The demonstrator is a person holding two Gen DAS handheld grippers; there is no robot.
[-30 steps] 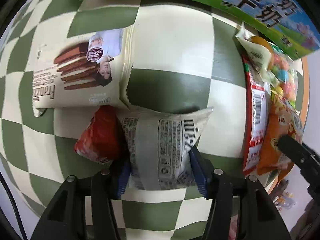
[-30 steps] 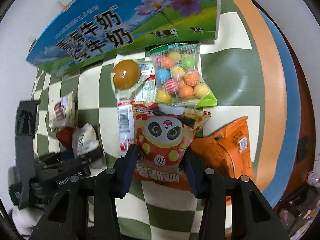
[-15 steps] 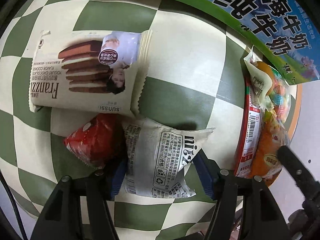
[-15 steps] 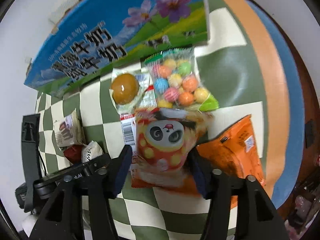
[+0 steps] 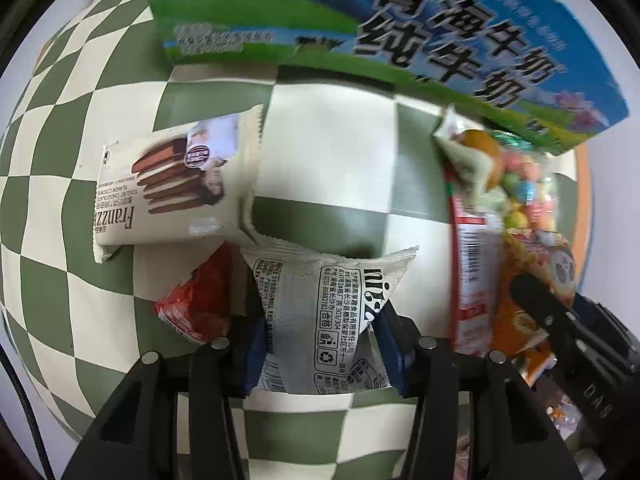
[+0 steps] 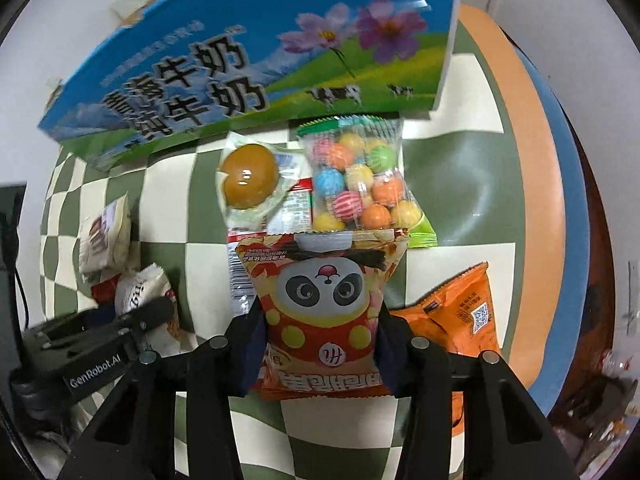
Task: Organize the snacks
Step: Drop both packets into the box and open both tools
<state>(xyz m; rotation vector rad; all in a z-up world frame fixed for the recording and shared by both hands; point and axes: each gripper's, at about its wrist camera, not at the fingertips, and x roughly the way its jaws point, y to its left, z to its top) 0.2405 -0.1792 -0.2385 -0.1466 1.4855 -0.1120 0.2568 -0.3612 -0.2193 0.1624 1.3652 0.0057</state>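
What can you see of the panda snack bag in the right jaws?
The panda snack bag is a glossy, puffed plastic pouch, red and orange with yellow dots, a cartoon panda face and a crimped top seal. It sits upright in the right wrist view, pinched at its lower half between the right gripper jaws, which have just been closing on it. Behind it lie the orange bag and a red-and-white packet; whether it touches them is unclear.

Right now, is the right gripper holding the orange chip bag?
No, the right gripper is clamped on the panda bag; the orange bag lies beside it on the table.
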